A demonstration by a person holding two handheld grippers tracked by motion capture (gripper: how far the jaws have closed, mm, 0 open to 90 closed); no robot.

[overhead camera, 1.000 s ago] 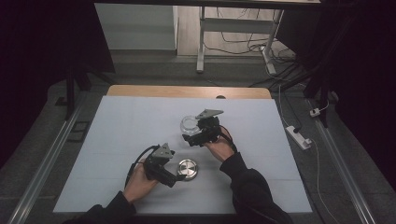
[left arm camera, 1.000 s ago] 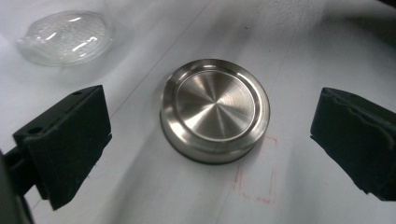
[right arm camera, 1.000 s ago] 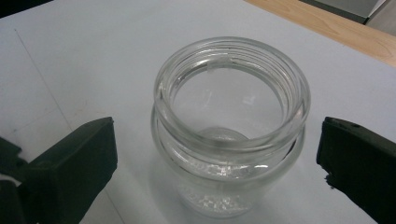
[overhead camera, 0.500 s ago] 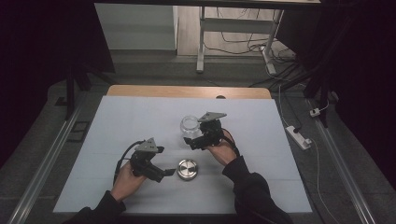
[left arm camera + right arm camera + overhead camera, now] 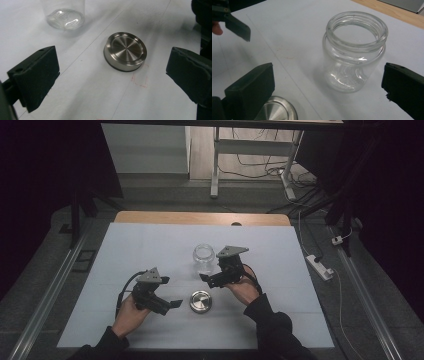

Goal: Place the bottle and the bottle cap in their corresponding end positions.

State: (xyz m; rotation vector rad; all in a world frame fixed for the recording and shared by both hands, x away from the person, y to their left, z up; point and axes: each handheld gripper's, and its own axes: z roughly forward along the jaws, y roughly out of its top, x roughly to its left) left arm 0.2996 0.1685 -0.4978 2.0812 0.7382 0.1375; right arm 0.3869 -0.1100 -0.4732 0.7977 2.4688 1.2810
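An open clear glass jar stands upright mid-table. A round steel lid lies flat in front of it, apart from the jar. My left gripper is open, just left of the lid, with its jaws spread wider than the lid and nothing between them. My right gripper is open too, pointing at the jar from its right front side, with its jaws short of the glass. The jar's base shows in the left gripper view.
The table is covered by a white sheet, with a wooden strip along the far edge. Metal rails run down both sides. A white power strip lies on the floor at the right, and a desk frame stands beyond the table.
My left gripper has drawn back to the left, away from the lid. The right gripper has shifted slightly toward the person. Jar and lid have stayed put.
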